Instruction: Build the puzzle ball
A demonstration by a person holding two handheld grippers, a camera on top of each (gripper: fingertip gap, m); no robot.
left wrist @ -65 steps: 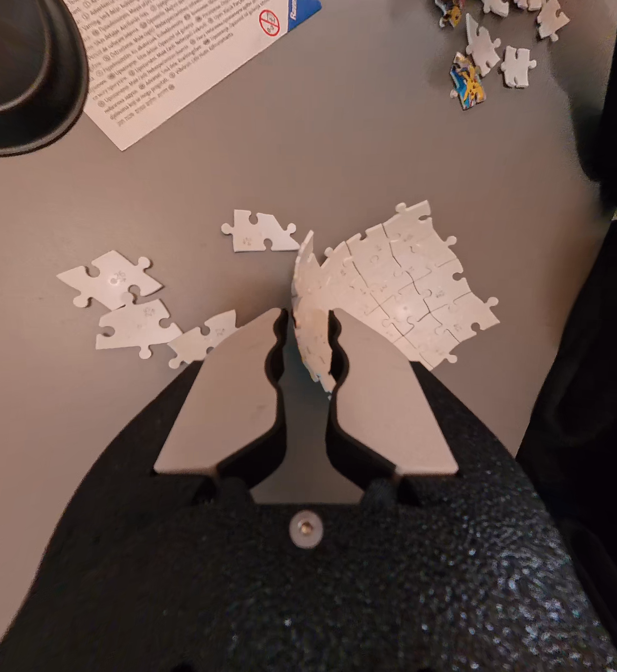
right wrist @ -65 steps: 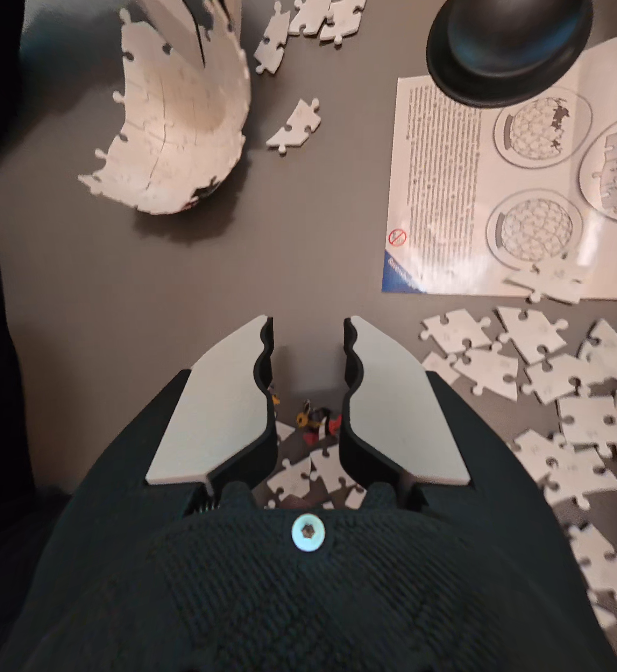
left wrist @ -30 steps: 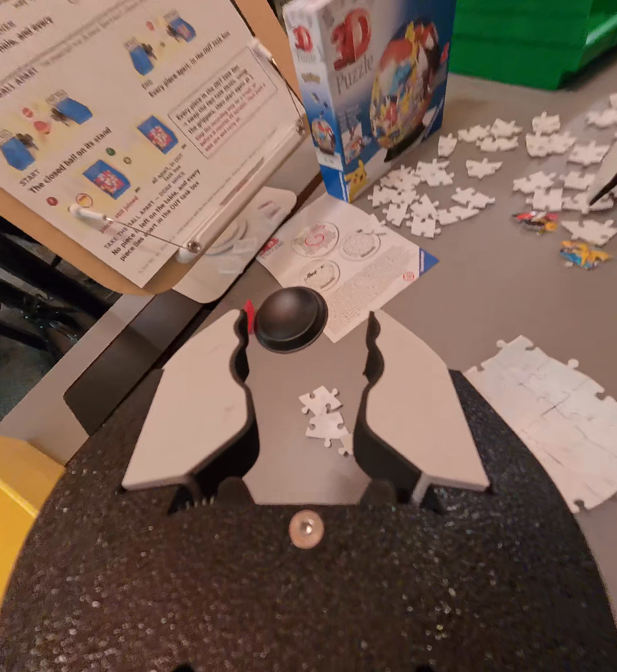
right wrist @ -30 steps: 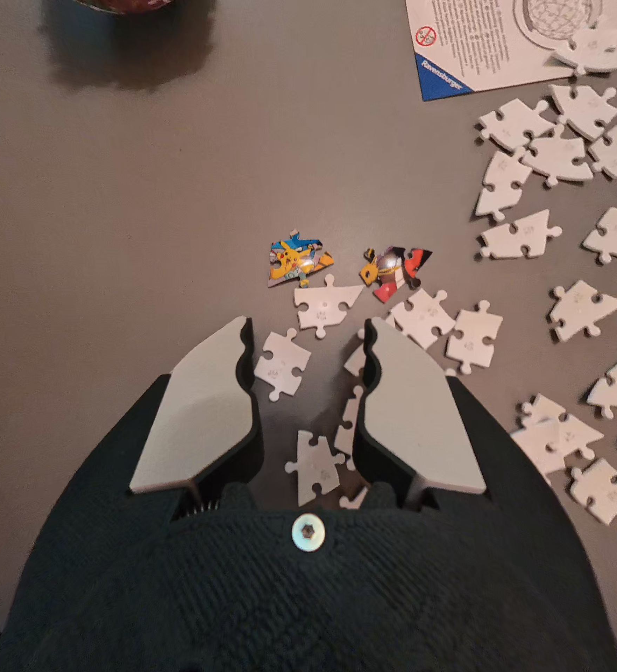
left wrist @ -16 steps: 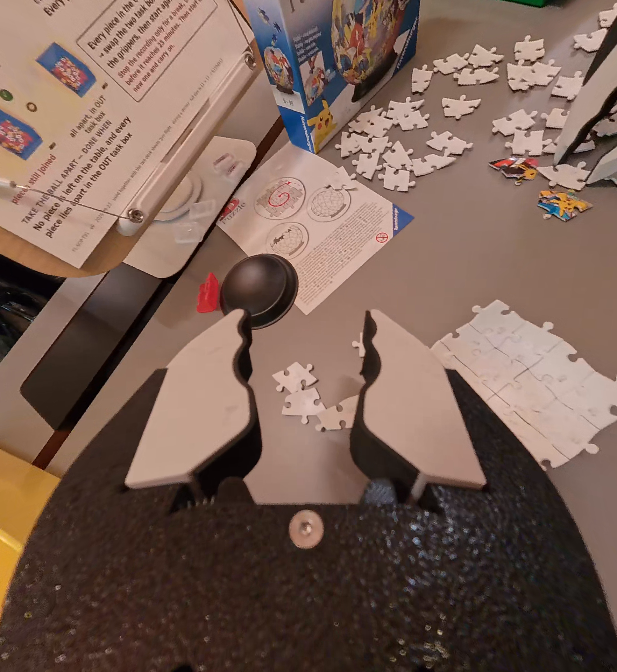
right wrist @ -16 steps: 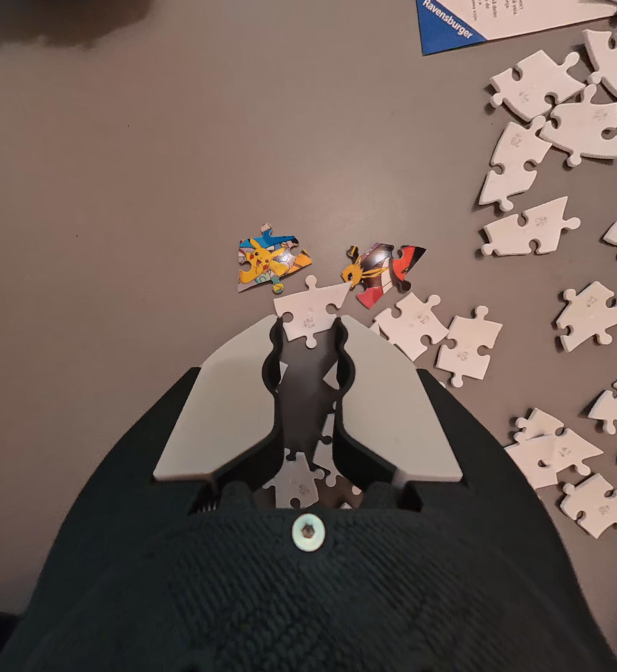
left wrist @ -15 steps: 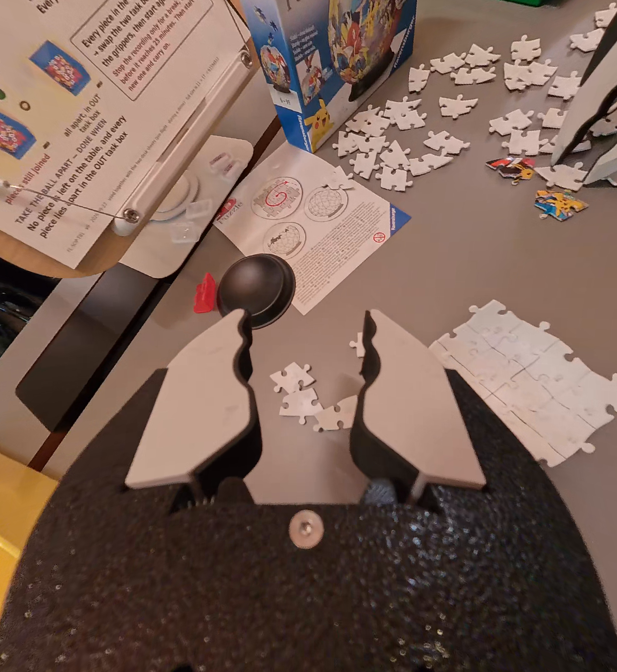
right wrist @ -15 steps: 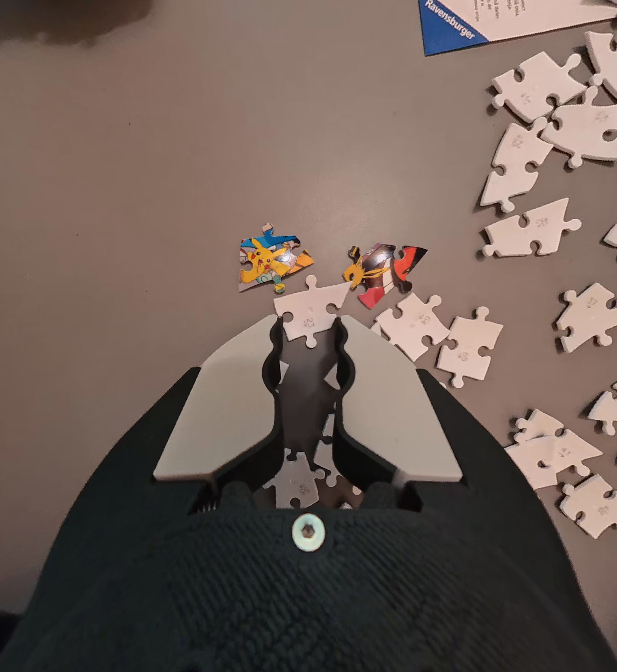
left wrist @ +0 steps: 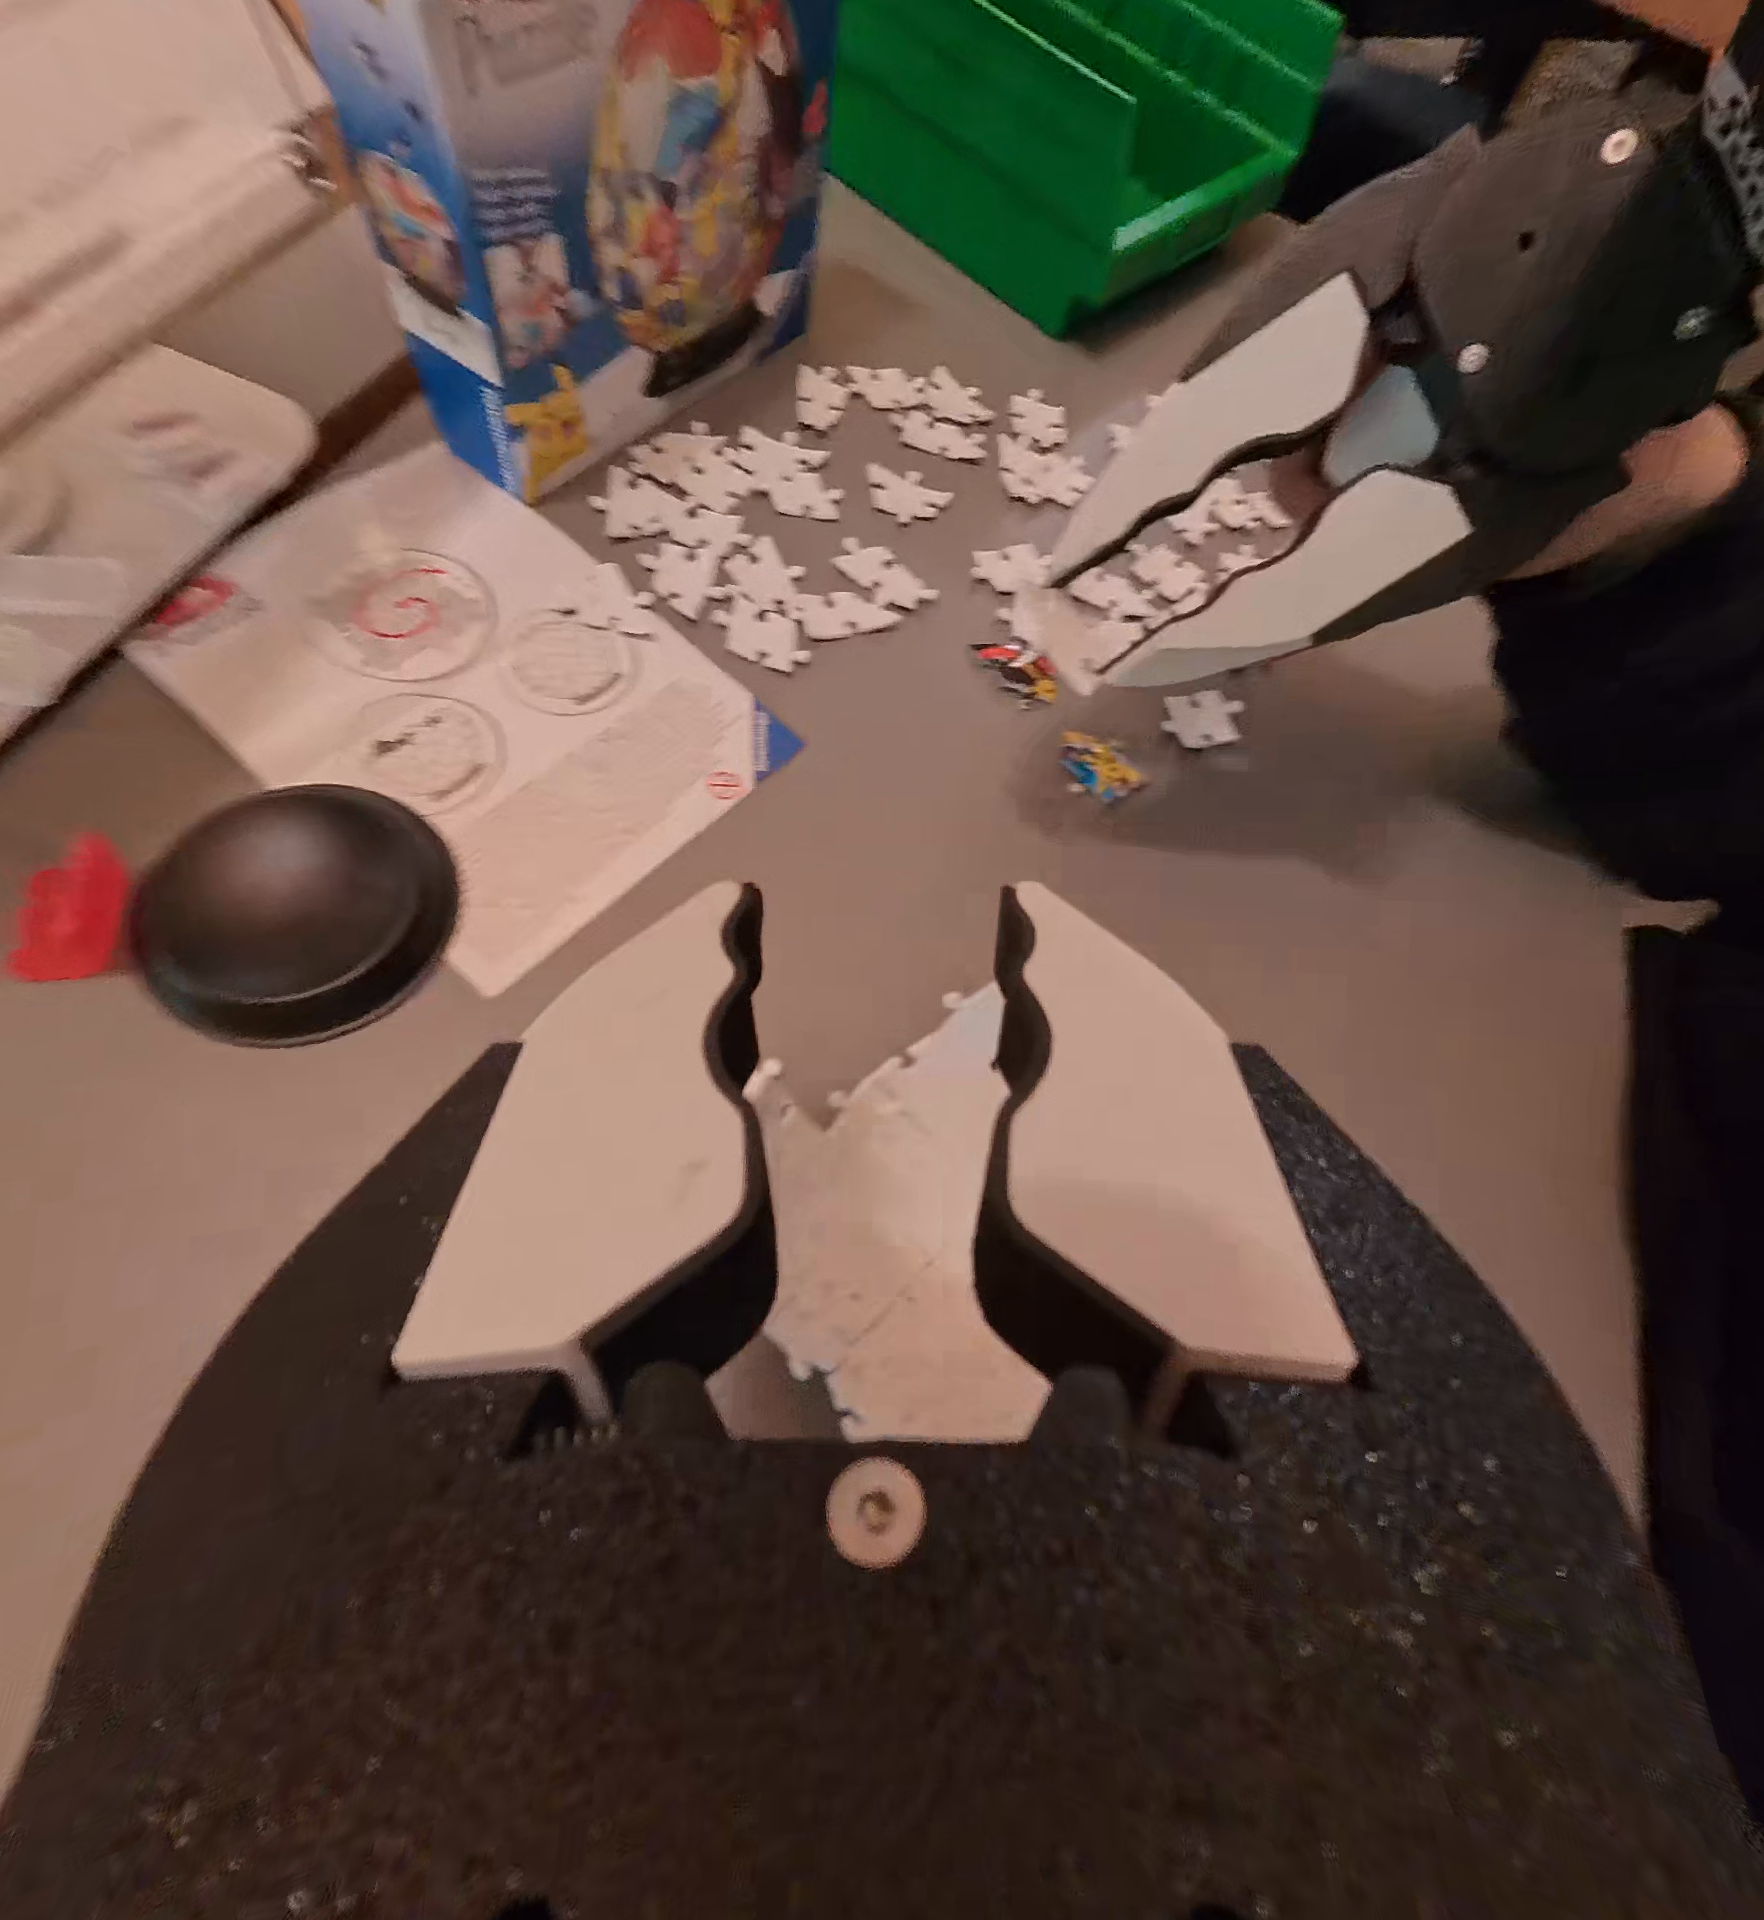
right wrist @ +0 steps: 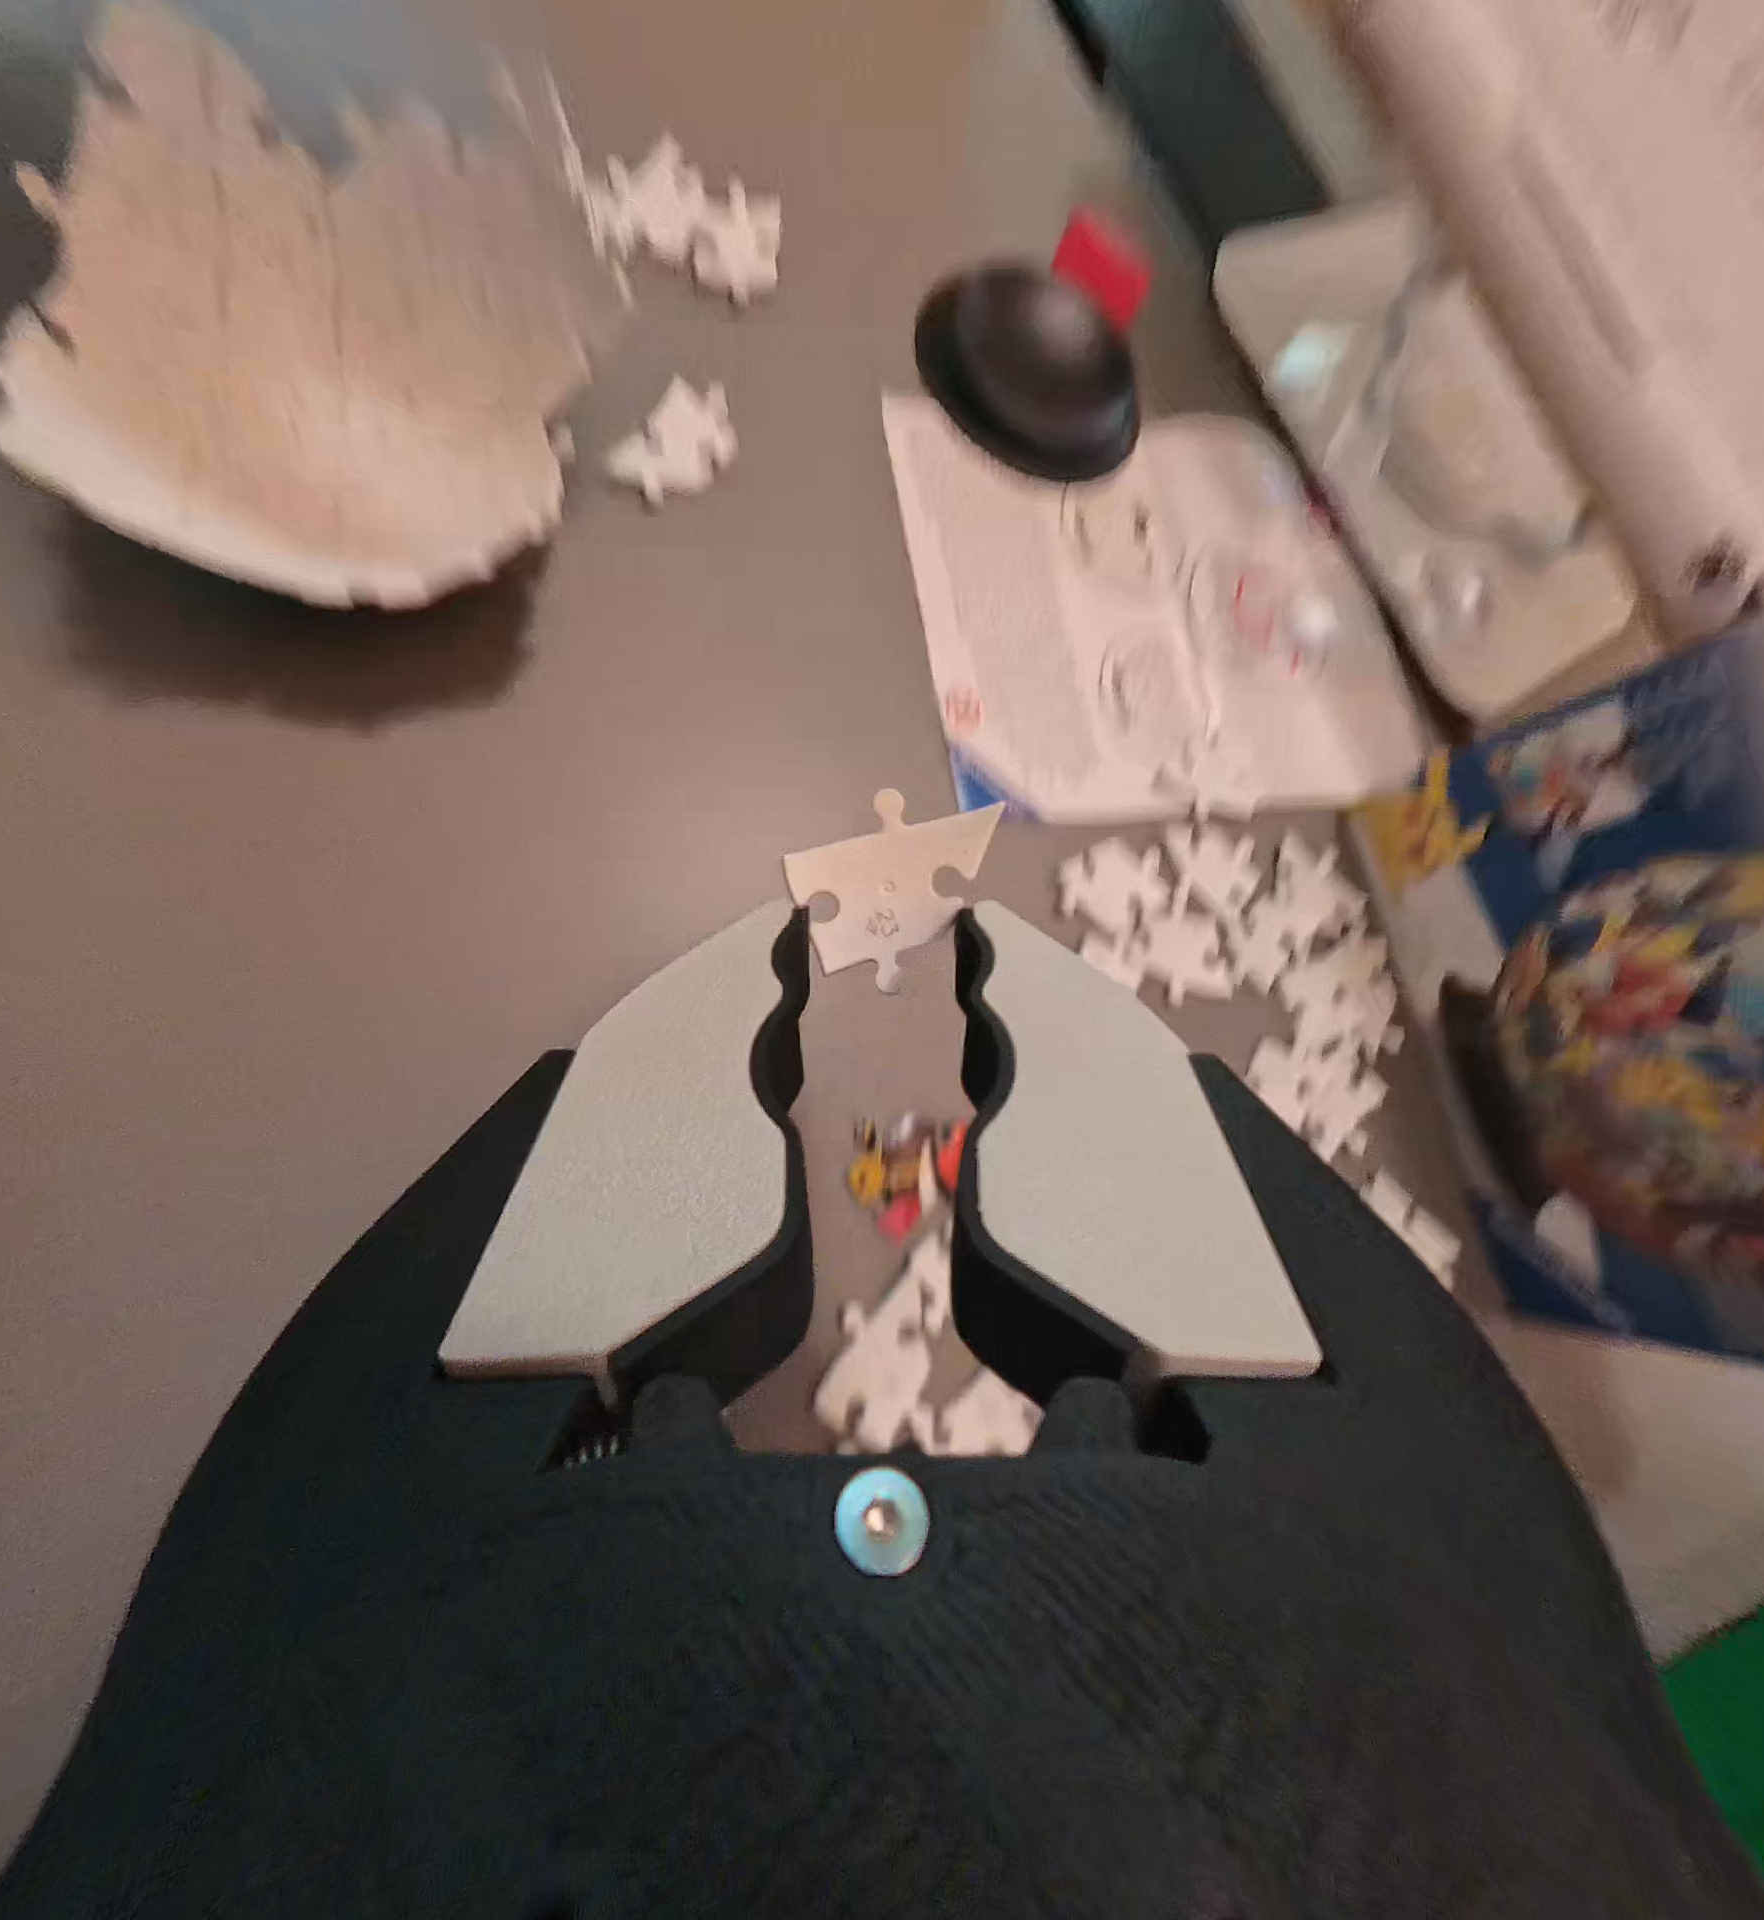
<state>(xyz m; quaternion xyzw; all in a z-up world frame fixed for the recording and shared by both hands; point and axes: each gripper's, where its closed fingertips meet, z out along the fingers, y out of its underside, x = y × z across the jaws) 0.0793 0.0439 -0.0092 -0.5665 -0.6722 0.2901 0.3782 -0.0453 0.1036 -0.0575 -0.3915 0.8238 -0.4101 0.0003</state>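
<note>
One loose piece (right wrist: 883, 899) is pinched at the very tips of the right gripper (right wrist: 883, 914), white back facing the camera, lifted clear of the table (right wrist: 234, 935). So the step in hand looks like fetching: a piece is picked and now has to get carried to the build.

That build, a curved shell of joined pieces (right wrist: 265, 384), sits ahead and to the left of the right gripper, well apart from it, lying hollow side up. It's blurry, so I can't read its edge tabs. The same shell (left wrist: 878, 1226) shows right under the left gripper (left wrist: 873, 904), whose fingers stand apart with nothing clamped, just hovering over the near rim.

Next move, I'd guess: swing the piece over to the shell's open edge, turn it so the knobs match a gap, and get the left gripper to steady the shell, since it'll likely rock when pushed.

Further out, ahead of the left gripper: a heap of white spare pieces (left wrist: 753, 551), two coloured face-up ones (left wrist: 1101, 769), the instruction sheet (left wrist: 545, 727), a black dome stand (left wrist: 291, 914), the puzzle box (left wrist: 597, 229) and a green bin (left wrist: 1044, 156). Loads of pieces left, so it's maybe halfway.
</note>
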